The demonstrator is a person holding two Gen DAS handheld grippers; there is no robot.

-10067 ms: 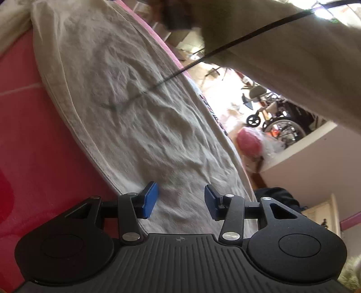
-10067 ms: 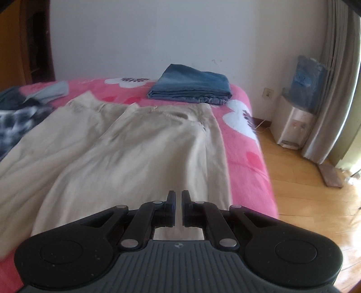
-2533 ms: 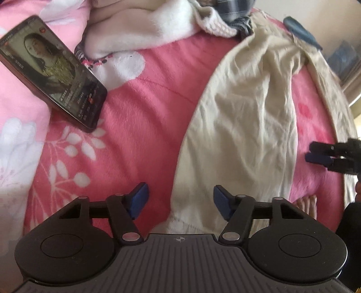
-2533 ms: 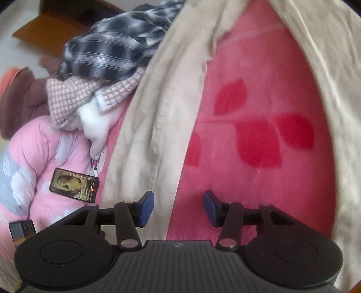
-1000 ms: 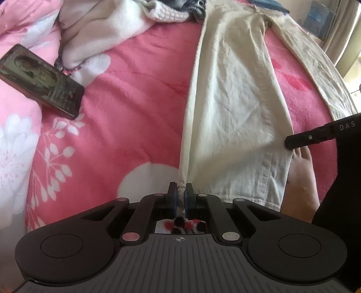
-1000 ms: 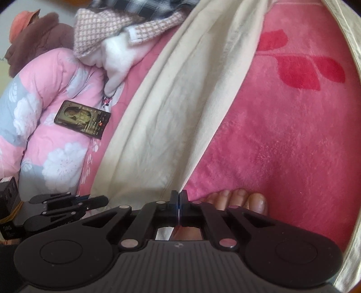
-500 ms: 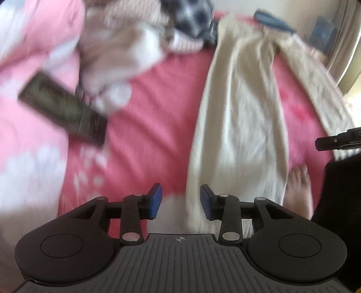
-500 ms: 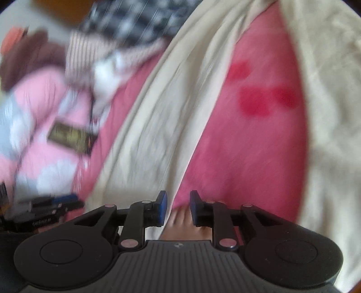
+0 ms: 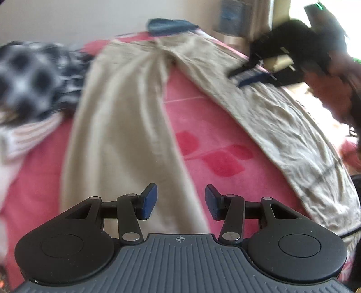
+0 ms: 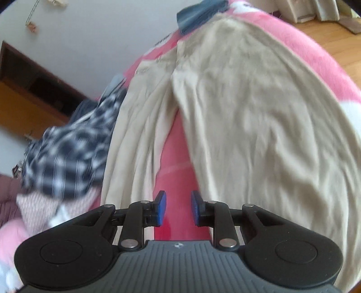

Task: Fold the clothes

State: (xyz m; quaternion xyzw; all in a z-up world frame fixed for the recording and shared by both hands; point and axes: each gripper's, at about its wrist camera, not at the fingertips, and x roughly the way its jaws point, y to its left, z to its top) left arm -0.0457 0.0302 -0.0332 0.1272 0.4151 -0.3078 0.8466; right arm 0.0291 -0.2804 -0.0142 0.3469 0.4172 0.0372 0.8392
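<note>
Beige trousers (image 9: 117, 126) lie spread on the pink blanket (image 9: 214, 135), their two legs fanning apart from the waistband at the far end. My left gripper (image 9: 180, 200) hovers over the lower part of the left leg; its jaws are opening and hold nothing. In the left wrist view my right gripper (image 9: 239, 78), held in a hand, hangs over the upper part of the other leg. In its own view the right gripper (image 10: 178, 208) is open and empty above the pink strip between the legs of the trousers (image 10: 259, 126).
A heap of plaid and knitted clothes (image 9: 33, 83) (image 10: 67, 153) lies left of the trousers. Folded blue jeans (image 9: 171, 26) (image 10: 198, 13) rest beyond the waistband. The bed's right edge drops to a wooden floor (image 10: 327, 33).
Both grippers were shut on the hem of one trouser leg a second ago. They have let go, opened, and swung up the bed toward the waistband.
</note>
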